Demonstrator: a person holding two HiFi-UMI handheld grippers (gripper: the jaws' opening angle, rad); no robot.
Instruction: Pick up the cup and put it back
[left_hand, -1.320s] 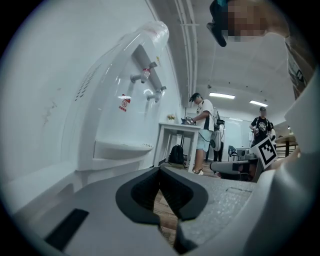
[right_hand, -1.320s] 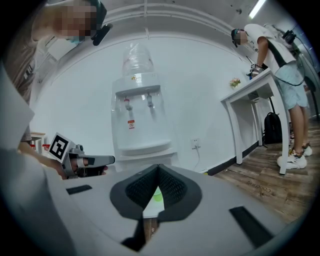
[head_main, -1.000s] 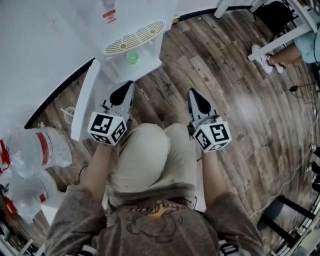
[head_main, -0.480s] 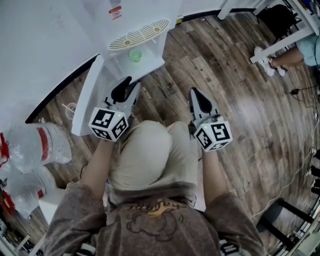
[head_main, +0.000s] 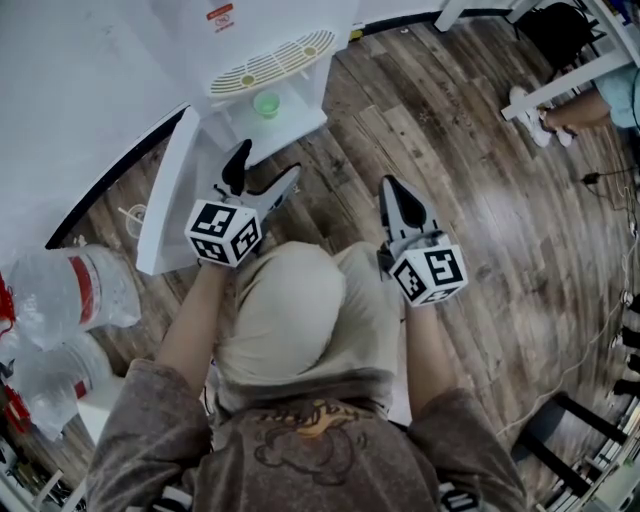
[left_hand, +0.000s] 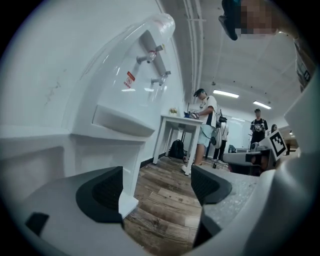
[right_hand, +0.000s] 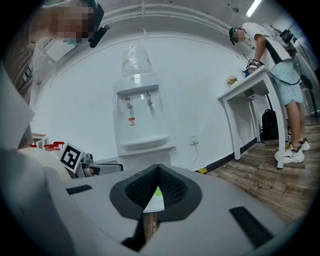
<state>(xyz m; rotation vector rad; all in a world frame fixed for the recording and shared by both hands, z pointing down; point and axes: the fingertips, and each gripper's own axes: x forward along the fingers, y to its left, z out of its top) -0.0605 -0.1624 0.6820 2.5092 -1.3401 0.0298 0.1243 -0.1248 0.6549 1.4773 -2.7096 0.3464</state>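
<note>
The left gripper (head_main: 266, 162) had just been opening. Its jaws stood wide apart, with only wooden floor (left_hand: 165, 200) and a lower corner of the water dispenser (head_main: 268, 68) showing between them, and nothing gripped. The right gripper (head_main: 389, 190) had its jaws pressed together and empty. Both pointed forward, almost level, on either side of the person's raised knee (head_main: 285, 310), with the left one nearer the dispenser. The green cup (head_main: 266, 104) stood in the dispenser's open lower compartment, well apart from both grippers. From above it showed small. In the right gripper view it was only a green sliver through the slit between the closed jaws. How each gripper was clasped lay hidden behind its marker cube (head_main: 225, 232).
</note>
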